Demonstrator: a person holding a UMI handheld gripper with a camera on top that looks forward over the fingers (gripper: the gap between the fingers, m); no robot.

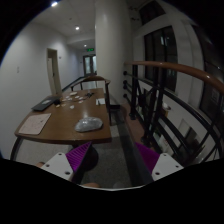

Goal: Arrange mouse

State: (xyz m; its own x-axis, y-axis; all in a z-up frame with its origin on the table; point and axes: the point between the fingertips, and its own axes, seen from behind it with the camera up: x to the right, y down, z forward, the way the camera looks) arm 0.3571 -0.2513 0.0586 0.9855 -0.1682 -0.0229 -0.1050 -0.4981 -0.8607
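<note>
A grey computer mouse (89, 123) lies near the near end of a long wooden table (62, 120), ahead of my fingers and to their left. My gripper (111, 160) is open and empty, held over the floor off the table's near right corner. Its two fingers with purple pads (78, 157) stand wide apart, with nothing between them.
On the table lie a tan mat or paper (33, 124), a dark keyboard-like object (46, 103) and white papers (80, 99) farther back. A curved railing with a wooden handrail (165, 100) runs to the right. A corridor (75, 55) leads away beyond the table.
</note>
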